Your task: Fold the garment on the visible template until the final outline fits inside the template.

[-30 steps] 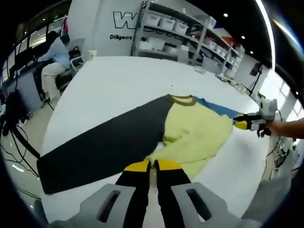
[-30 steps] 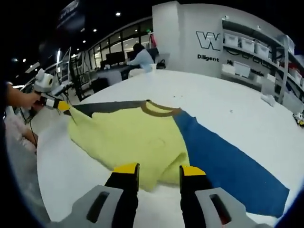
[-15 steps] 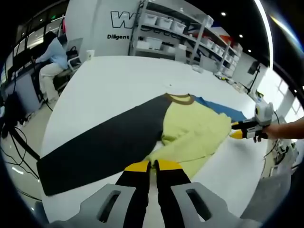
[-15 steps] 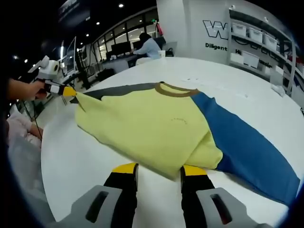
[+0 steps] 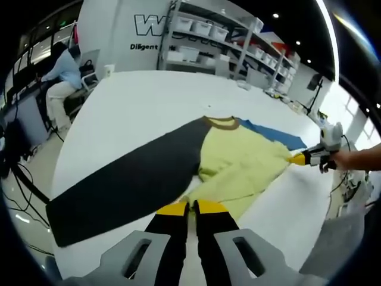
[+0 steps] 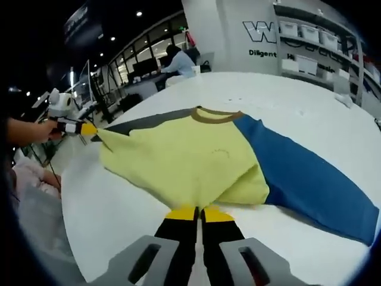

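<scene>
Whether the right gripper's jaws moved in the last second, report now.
Yes. The right gripper jaws, earlier spread apart over the white table, have closed inward and now pinch the yellow sweatshirt at its hem.

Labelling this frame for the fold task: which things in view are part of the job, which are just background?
Job:
- yellow sweatshirt with one dark grey sleeve, one blue sleeve and a brown collar, spread on the white table
- left gripper, shut on the hem
- right gripper, shut on the hem

Lying about:
- grey shelving with white storage bins
- seated person at a desk
</scene>
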### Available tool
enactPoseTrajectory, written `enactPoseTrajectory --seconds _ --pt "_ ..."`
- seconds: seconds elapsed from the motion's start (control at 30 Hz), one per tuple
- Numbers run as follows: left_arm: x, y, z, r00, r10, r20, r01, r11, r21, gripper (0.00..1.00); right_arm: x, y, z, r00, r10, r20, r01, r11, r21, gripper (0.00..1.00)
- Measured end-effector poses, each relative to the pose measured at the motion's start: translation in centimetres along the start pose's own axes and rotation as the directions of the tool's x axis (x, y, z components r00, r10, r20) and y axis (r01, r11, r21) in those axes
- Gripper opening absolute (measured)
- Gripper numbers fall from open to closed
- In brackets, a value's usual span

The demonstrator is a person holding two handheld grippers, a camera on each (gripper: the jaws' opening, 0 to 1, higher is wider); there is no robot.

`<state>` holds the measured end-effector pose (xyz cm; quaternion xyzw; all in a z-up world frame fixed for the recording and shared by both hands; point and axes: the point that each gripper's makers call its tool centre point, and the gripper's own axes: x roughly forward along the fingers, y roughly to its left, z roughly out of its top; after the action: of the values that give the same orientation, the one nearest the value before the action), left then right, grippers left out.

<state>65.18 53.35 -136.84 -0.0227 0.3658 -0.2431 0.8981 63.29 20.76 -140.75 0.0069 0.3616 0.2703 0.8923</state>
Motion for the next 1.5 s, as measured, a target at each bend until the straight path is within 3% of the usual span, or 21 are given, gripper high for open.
enactPoseTrajectory --seconds 0.13,0.4,0.7,1.03,1.5 --pt "-0.7 -0.5 0.2 1.000 -0.017 0.007 0.017 1.000 0.017 0.03 -1.7 0.4 1.6 0.999 0.029 0.030 -0.030 0.999 0.021 0.00" --pt "-2.0 -1.6 0.5 0.998 -0.056 0.021 0.055 0.998 0.044 0.02 -4.0 0.6 2.8 0.999 0.019 0.036 -0.016 0.997 -0.081 0.00" --pt "-3.3 -3.4 -0.2 0.995 -0.099 0.020 0.097 0.991 0.087 0.02 -6.7 1.0 3.2 0.999 0.004 0.047 0.001 0.995 -0.104 0.00" --pt "-5.6 -5.3 -2.1 0.988 -0.154 -0.002 0.153 0.981 0.119 0.02 -9.9 1.7 0.8 1.000 0.007 0.023 -0.005 0.998 -0.059 0.00" --pt "-7.2 -8.3 -7.0 0.971 -0.223 -0.085 0.234 0.962 0.144 0.02 -12.8 2.5 -4.8 0.998 -0.003 -0.069 0.003 1.000 -0.001 0.00"
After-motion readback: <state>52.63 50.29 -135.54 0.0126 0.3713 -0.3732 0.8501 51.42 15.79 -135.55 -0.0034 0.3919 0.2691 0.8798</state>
